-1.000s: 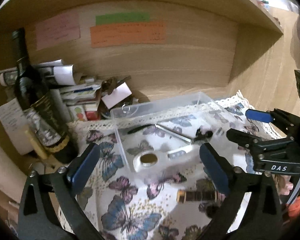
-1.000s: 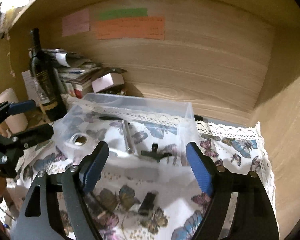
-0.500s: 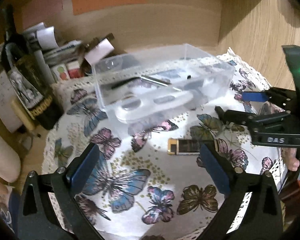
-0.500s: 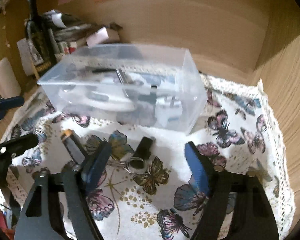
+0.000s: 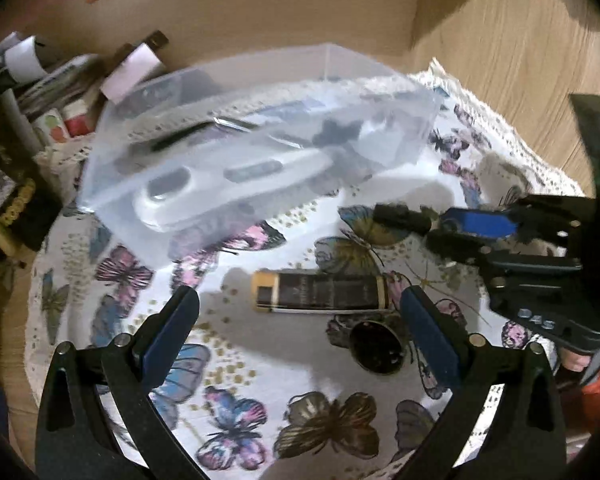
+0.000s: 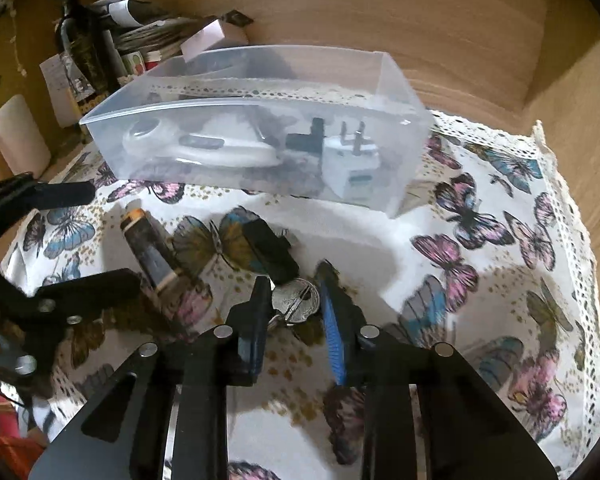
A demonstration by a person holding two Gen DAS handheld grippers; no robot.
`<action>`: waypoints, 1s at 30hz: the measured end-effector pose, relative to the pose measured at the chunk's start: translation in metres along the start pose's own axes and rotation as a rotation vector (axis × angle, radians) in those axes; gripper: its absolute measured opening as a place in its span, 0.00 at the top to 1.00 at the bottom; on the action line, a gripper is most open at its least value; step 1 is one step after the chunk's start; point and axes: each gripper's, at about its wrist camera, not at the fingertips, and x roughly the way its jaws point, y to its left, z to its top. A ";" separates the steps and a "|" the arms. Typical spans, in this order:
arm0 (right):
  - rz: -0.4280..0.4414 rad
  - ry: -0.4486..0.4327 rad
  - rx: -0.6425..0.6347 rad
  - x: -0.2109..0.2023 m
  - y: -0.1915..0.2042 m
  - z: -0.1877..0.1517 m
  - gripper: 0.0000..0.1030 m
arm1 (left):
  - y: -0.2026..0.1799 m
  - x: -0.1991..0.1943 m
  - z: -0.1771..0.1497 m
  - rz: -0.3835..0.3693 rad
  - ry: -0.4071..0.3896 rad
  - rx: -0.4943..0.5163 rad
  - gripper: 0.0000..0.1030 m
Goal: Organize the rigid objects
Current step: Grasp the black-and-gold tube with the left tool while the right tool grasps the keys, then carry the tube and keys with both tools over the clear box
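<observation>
Keyring of round silver metal (image 6: 296,300) lay low centre of the right wrist view, directly between the right tongs (image 6: 292,304), narrowed around it but not visibly clamped. Attached black plastic fob (image 6: 270,250) ran up-left, away from the tips. Left tongs (image 5: 300,320) gaped wide over a dark cylindrical tube with yellow cap (image 5: 320,292), lengthwise across the gap. Butterfly-print cloth on the bench (image 6: 500,240); clear plastic box (image 6: 260,128) behind, upper frame, within wooden alcove walls (image 6: 420,20).

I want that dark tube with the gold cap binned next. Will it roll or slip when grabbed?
The tube looks cylindrical and lies flat on the cloth, so it probably rolls if nudged sideways. Its glossy surface may slip; it looks rigid.
</observation>
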 end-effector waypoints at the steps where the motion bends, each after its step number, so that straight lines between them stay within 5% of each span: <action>1: -0.003 -0.004 0.001 -0.002 -0.002 -0.002 0.78 | -0.002 0.004 0.000 0.002 0.011 0.002 0.01; 13: -0.001 -0.094 0.061 -0.034 -0.022 -0.009 0.78 | -0.011 0.025 0.001 0.000 0.073 0.020 0.01; 17: -0.006 -0.121 0.071 -0.043 -0.024 -0.007 0.78 | -0.002 0.019 0.004 -0.003 0.043 -0.005 0.22; 30: -0.038 -0.221 0.103 -0.074 -0.033 0.003 0.78 | 0.003 -0.022 0.009 -0.016 -0.111 -0.029 0.23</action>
